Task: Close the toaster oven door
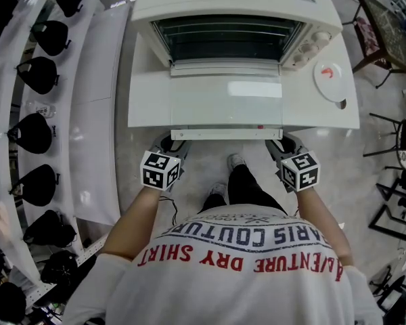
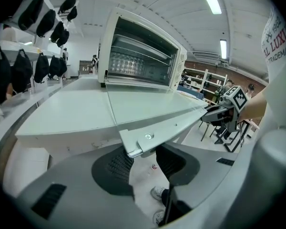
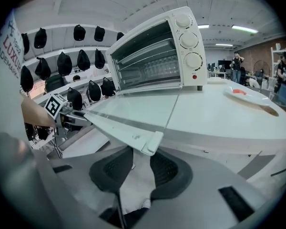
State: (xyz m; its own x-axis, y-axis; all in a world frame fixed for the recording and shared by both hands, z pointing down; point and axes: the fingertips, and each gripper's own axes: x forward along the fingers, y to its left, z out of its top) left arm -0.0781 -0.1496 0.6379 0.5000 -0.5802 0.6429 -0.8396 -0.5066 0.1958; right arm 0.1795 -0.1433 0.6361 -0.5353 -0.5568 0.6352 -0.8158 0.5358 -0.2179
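A white toaster oven (image 1: 230,5) stands on a white table (image 1: 145,100) with its glass door (image 1: 227,100) folded down flat toward me. The door handle (image 1: 227,134) runs along the door's front edge. My left gripper (image 1: 170,143) is at the handle's left end. In the left gripper view the handle's end (image 2: 143,140) sits between that gripper's (image 2: 144,152) pads, which close on it. My right gripper (image 1: 281,145) is at the right end. There the handle's tip (image 3: 150,142) lies between that gripper's (image 3: 142,153) fingertips. The oven's cavity (image 3: 148,63) stands open.
A white plate (image 1: 330,80) with a red item lies on the table to the right of the oven. A curved white rack of black caps (image 1: 37,73) runs along the left. Dark chairs (image 1: 386,39) stand at the right. The person's shoes (image 1: 235,161) are below the table edge.
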